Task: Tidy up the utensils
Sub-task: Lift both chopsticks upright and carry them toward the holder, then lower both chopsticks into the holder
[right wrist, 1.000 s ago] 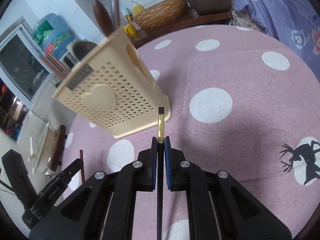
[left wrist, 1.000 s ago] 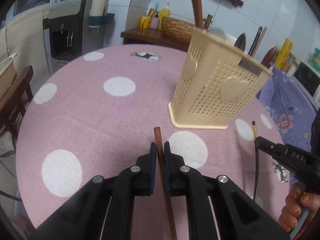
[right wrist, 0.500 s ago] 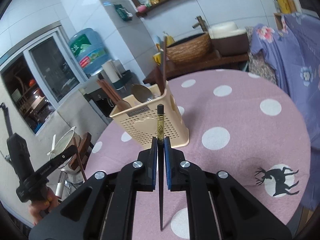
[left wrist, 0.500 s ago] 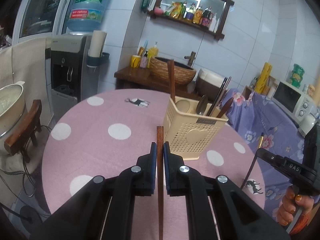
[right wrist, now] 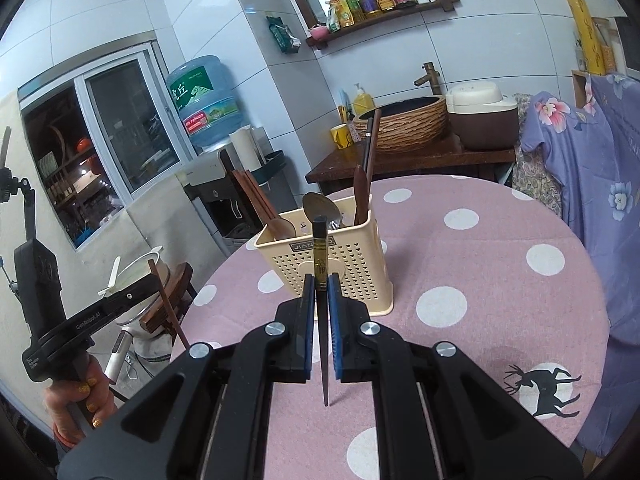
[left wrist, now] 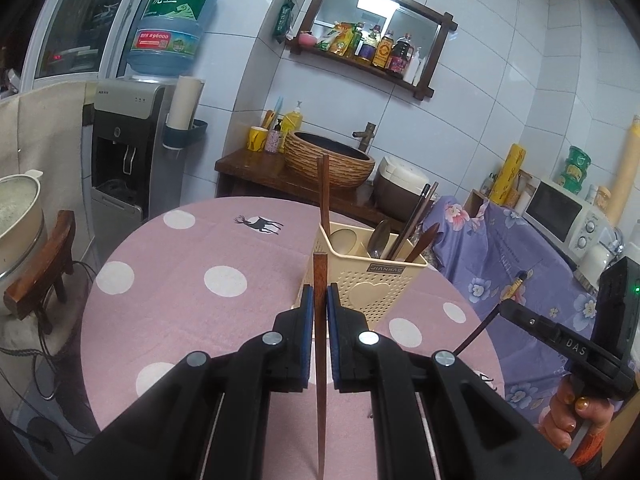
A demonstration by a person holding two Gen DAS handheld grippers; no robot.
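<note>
My left gripper is shut on a brown wooden chopstick that stands upright between its blue pads. Beyond it on the pink dotted table stands the cream perforated utensil basket, which holds spoons and several chopsticks. My right gripper is shut on a black chopstick with a gold band, also upright, in front of the basket. Both grippers hang above the table, short of the basket. Each shows in the other's view: the right gripper at the right, the left gripper at the left.
A water dispenser and a wooden stool with a pot stand left of the table. A purple flowered cloth hangs at the right, with a microwave behind. A woven basin and a rice cooker sit behind the table.
Both grippers have risen and drawn back from the basket, each keeping its chopstick. The basket now looks smaller and farther, and its open top shows.
</note>
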